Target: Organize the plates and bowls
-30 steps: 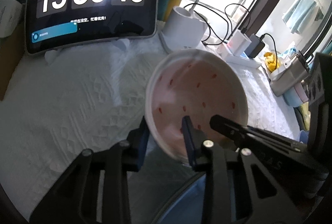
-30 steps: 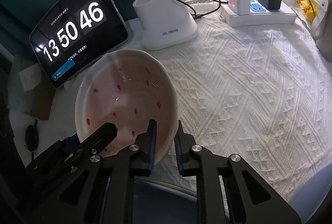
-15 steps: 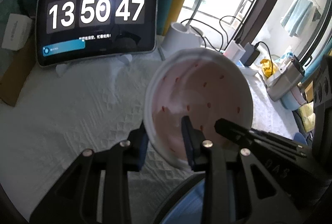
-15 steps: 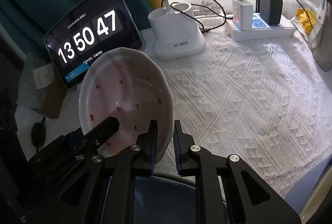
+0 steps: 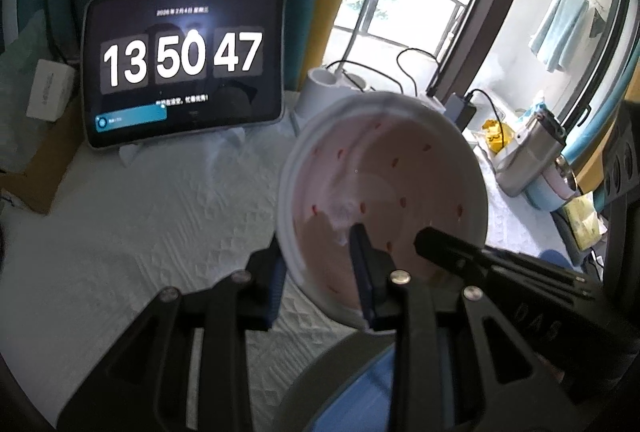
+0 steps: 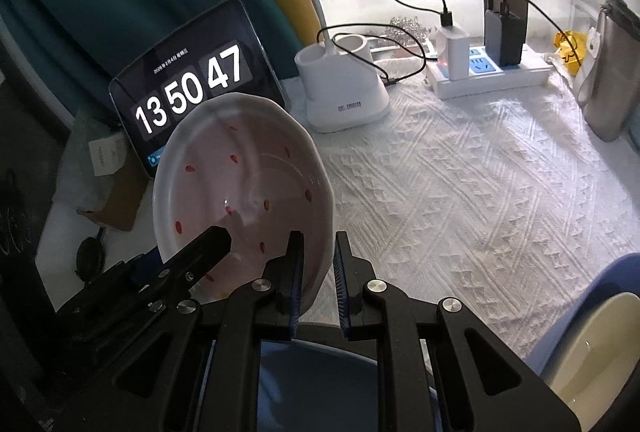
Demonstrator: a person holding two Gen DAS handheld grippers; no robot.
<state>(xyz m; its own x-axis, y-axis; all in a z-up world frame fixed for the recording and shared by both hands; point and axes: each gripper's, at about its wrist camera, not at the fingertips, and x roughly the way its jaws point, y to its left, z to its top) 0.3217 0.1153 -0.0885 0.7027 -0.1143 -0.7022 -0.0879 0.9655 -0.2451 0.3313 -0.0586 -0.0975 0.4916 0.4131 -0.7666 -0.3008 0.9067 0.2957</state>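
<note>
A white bowl with a pink inside and red specks is held tilted in the air above the table. My left gripper is shut on its near left rim. My right gripper is shut on its near right rim; the bowl shows in the right wrist view too. Each gripper's fingers show in the other's view. A blue dish lies right below both grippers. A cream bowl on a blue plate sits at the lower right of the right wrist view.
A white textured cloth covers the table. At the back stand a tablet clock, a white lamp base and a power strip with chargers. A grey pouch stands at the right edge.
Both grippers have lifted the bowl higher and back from the table; the tablet and lamp base now look farther away. The grip on the rim is unchanged.
</note>
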